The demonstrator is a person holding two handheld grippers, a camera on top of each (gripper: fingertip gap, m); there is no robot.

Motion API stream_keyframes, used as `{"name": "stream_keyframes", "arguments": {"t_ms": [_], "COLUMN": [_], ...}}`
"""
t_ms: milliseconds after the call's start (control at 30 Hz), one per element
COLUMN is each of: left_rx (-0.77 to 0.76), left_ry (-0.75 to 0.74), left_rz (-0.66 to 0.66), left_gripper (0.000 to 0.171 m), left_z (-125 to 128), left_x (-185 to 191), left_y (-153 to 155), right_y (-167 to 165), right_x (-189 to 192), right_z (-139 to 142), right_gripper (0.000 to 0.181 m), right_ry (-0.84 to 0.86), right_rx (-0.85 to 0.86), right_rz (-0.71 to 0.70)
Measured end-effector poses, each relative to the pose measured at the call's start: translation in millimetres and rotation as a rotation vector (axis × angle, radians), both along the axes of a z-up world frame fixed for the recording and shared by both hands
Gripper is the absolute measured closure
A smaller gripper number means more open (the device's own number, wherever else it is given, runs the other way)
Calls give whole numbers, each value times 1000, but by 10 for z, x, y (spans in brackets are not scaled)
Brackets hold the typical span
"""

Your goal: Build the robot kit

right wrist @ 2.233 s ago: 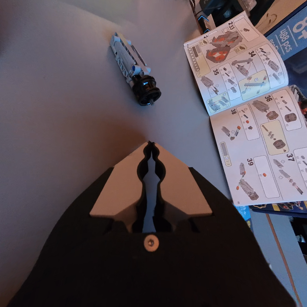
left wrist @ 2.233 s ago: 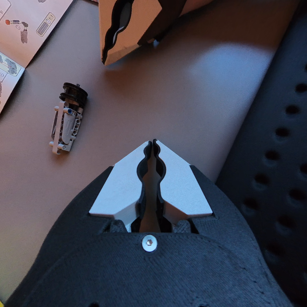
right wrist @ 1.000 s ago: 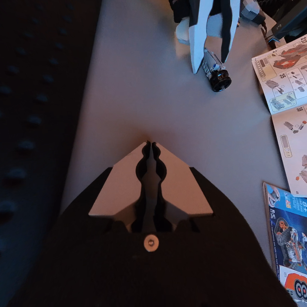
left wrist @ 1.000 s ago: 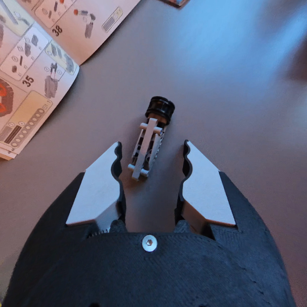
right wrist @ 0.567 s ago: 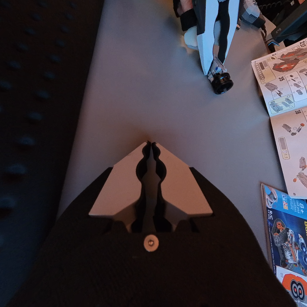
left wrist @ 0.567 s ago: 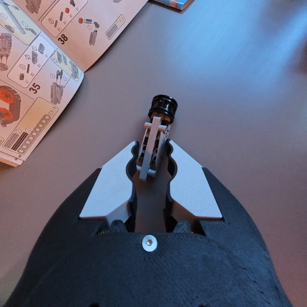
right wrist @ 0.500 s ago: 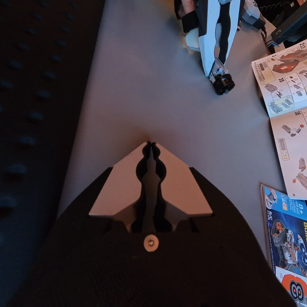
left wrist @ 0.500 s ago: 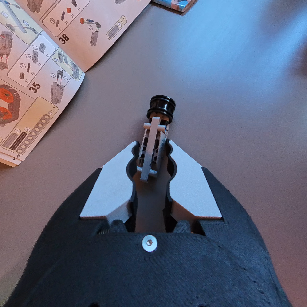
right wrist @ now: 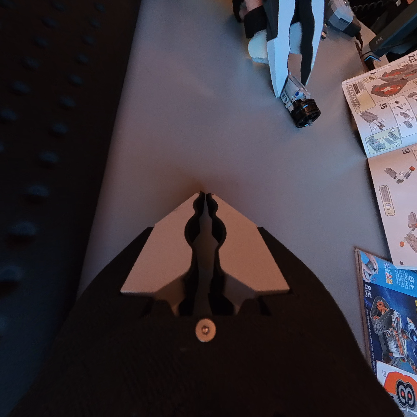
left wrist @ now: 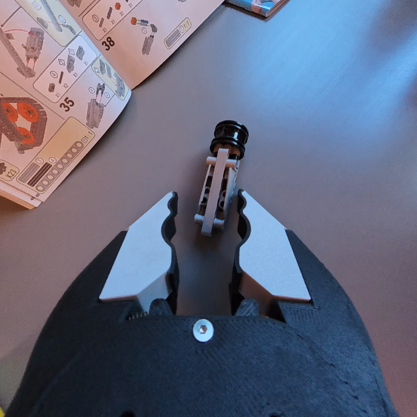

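Note:
A small grey brick assembly (left wrist: 215, 191) with a black wheel (left wrist: 229, 137) at its far end lies on the grey-brown table (left wrist: 316, 135). My left gripper (left wrist: 207, 193) is open, its fingertips on either side of the assembly's near half, the right tip close against it. In the right wrist view the same assembly (right wrist: 293, 97) lies far off at the upper right, between the left gripper's fingers (right wrist: 276, 56). My right gripper (right wrist: 205, 193) is shut and empty, low over bare table, well away from the assembly.
An open instruction booklet (left wrist: 56, 79) lies left of the assembly, also in the right wrist view (right wrist: 388, 135). A blue toy box (right wrist: 390, 316) lies near the right gripper. A dark perforated surface (right wrist: 45, 135) borders the table. Cables and devices (right wrist: 383, 29) sit beyond.
My left gripper closed on the grey assembly, then opened again; the assembly now lies loose between its fingers. The right gripper has stayed shut and nearly still.

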State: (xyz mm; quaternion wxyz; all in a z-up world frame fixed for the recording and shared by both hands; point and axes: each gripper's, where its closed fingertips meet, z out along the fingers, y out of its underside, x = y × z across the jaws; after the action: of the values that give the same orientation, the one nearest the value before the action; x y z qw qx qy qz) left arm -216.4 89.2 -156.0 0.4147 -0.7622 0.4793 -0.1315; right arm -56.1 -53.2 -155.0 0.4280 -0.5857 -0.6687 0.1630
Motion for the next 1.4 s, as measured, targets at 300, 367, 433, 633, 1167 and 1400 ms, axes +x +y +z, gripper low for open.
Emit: {"name": "stream_keyframes", "arguments": {"t_ms": [300, 367, 433, 633, 1167, 1400], "left_rx": [-4, -12, -8, 1, -27, -18], "left_ry": [-1, -5, -8, -7, -17, -12], "left_rz": [60, 76, 78, 76, 63, 55], "left_gripper": [120, 121, 121, 126, 135, 138], "left_z": [-3, -6, -6, -7, -20, -20], "left_x": [-180, -199, -200, -181, -155, -147], "left_y": [-42, -44, -50, -60, -102, -112], "right_y": [-3, -22, -45, -74, -4, -28], "right_x": [14, 17, 19, 79, 169, 166], "right_z": [1, 1, 3, 21, -27, -44], "right_gripper": [181, 181, 181, 181, 181, 181], "right_ry": [0, 0, 0, 11, -49, -76], "right_rx": [8, 20, 32, 135, 251, 293], "right_rz": [8, 19, 36, 129, 130, 142]}}
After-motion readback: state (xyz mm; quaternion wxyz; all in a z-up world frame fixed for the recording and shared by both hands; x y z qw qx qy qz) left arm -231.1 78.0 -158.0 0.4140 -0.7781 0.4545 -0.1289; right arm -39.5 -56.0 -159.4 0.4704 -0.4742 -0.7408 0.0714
